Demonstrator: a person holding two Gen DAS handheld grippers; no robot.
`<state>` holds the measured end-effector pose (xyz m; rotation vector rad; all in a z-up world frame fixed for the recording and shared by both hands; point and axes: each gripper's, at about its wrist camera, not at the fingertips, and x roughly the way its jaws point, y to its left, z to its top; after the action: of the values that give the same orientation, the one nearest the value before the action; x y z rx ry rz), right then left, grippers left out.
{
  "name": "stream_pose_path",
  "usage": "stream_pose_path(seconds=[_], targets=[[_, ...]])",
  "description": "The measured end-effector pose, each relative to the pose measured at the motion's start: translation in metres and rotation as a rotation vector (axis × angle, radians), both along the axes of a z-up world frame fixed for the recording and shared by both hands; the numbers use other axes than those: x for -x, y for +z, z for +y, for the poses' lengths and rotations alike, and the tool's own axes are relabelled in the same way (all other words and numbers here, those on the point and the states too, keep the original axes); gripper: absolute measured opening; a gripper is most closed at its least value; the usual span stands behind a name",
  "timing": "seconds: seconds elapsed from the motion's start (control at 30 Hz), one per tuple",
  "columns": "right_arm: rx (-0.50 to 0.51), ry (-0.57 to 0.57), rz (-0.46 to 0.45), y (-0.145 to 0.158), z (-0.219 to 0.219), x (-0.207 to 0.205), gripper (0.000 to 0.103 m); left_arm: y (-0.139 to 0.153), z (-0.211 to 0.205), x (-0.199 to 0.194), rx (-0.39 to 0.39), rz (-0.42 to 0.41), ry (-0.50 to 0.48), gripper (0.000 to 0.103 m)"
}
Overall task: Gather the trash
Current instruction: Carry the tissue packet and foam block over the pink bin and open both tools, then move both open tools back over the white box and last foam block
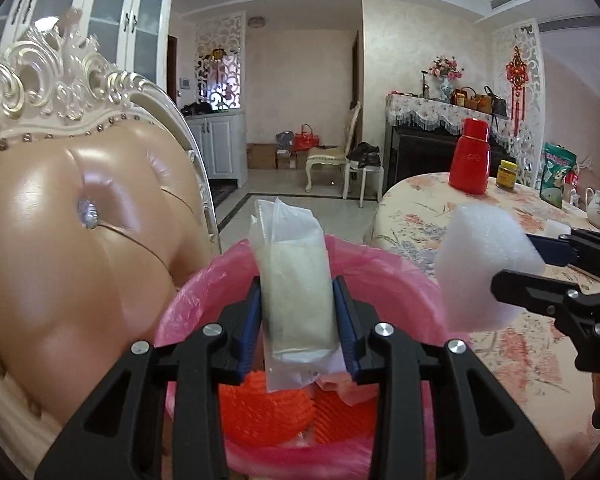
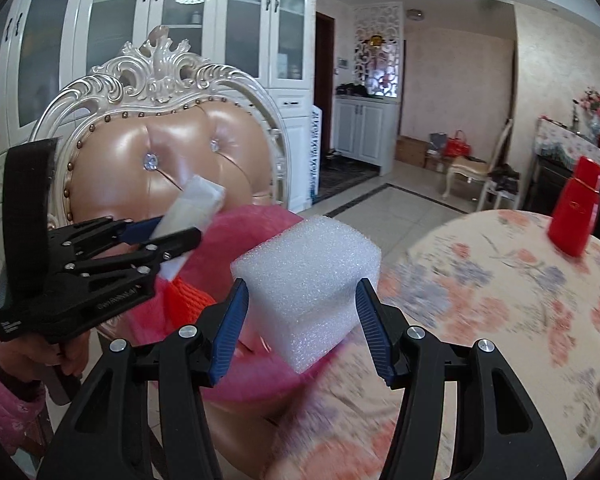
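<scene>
Both tongs loaded: left gripper (image 1: 296,320) clamped on a clear plastic packet (image 1: 292,280), right gripper (image 2: 300,320) clamped on a white foam block (image 2: 308,280). Packet hangs over the pink-lined bin (image 1: 380,280); foam sits just beside its rim. Left view looks down into the bin: orange mesh (image 1: 260,404) inside. Right view alone shows the left hand (image 2: 40,356), pink sleeve. Floral tablecloth (image 2: 500,300) to the right with a red bottle (image 2: 576,208); padded chair (image 2: 160,168) behind the bin. Both grippers tilt downward.
</scene>
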<state>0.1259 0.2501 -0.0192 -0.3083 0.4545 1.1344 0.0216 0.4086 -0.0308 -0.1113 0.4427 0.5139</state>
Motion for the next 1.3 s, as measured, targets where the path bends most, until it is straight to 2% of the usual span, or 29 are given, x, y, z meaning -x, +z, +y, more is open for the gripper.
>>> stream_pose_path(seconds=[0.13, 0.2, 0.3, 0.43, 0.47, 0.57, 0.67, 0.83, 0.97, 1.13, 1.3], targets=[[0.001, 0.021, 0.019, -0.005, 0.021, -0.007, 0.054, -0.001, 0.017, -0.006, -0.027, 0.0, 0.016, 0.039], [-0.002, 0.029, 0.033, -0.006, 0.029, -0.011, 0.054, 0.0, 0.021, -0.006, -0.036, -0.008, 0.039, 0.057], [-0.004, 0.052, 0.059, -0.009, 0.038, -0.015, 0.056, 0.002, 0.029, 0.004, -0.032, -0.043, 0.061, 0.07], [-0.013, 0.077, 0.085, -0.012, 0.053, -0.016, 0.059, 0.004, 0.033, 0.024, -0.042, -0.05, 0.128, 0.074], [-0.016, 0.08, 0.088, -0.012, 0.054, -0.016, 0.061, 0.006, 0.032, 0.031, -0.031, -0.056, 0.108, 0.073], [-0.037, 0.104, 0.099, -0.01, 0.054, -0.011, 0.066, 0.008, 0.019, 0.048, -0.065, -0.058, 0.162, 0.083], [-0.048, 0.101, 0.082, -0.005, 0.047, -0.004, 0.067, 0.01, 0.015, 0.06, -0.053, -0.06, 0.175, 0.084], [-0.058, 0.061, 0.042, 0.005, 0.005, 0.003, 0.067, 0.014, -0.005, 0.069, -0.047, -0.083, 0.178, 0.093], [-0.058, -0.002, 0.007, 0.011, -0.037, 0.004, 0.067, 0.014, -0.03, 0.057, -0.039, -0.086, 0.122, 0.095], [-0.054, -0.099, -0.029, 0.012, -0.095, 0.003, 0.067, 0.013, -0.085, 0.024, -0.028, -0.073, -0.022, 0.096], [-0.051, -0.249, -0.044, 0.007, -0.162, -0.007, 0.069, 0.014, -0.138, -0.013, -0.017, -0.045, -0.146, 0.096]])
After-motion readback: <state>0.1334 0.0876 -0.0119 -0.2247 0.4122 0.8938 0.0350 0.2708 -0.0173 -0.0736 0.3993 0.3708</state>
